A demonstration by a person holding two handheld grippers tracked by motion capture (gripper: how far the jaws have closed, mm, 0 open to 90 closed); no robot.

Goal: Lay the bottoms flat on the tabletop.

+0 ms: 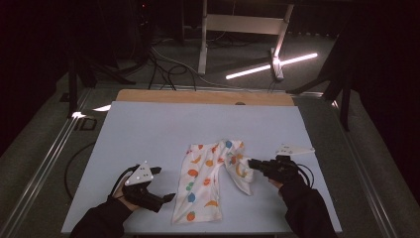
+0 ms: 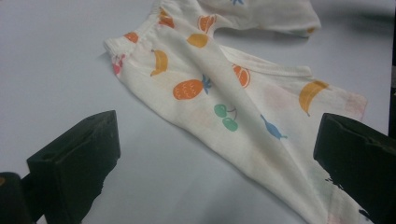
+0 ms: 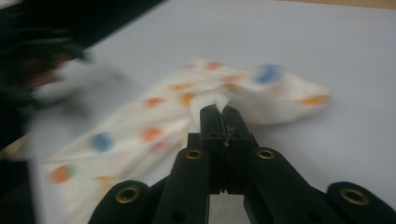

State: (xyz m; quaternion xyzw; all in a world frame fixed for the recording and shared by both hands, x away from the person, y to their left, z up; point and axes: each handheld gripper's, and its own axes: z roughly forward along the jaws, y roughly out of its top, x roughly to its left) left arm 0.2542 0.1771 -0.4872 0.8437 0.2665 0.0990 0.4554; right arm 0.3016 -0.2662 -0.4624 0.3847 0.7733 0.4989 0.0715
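Left gripper (image 1: 171,197) gapes beside fruit-print garment (image 1: 200,183) — right gripper (image 1: 251,163) pinches it

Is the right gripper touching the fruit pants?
Touching. In the right gripper view, the right gripper has its jaws shut on a fold of the fruit pants.

No readable text, label, brand, number or sign is found in any view. The white cloth (image 1: 208,181) is printed with fruit pictures alone, without lettering. No writing is carried by the pale worktop (image 1: 148,134).
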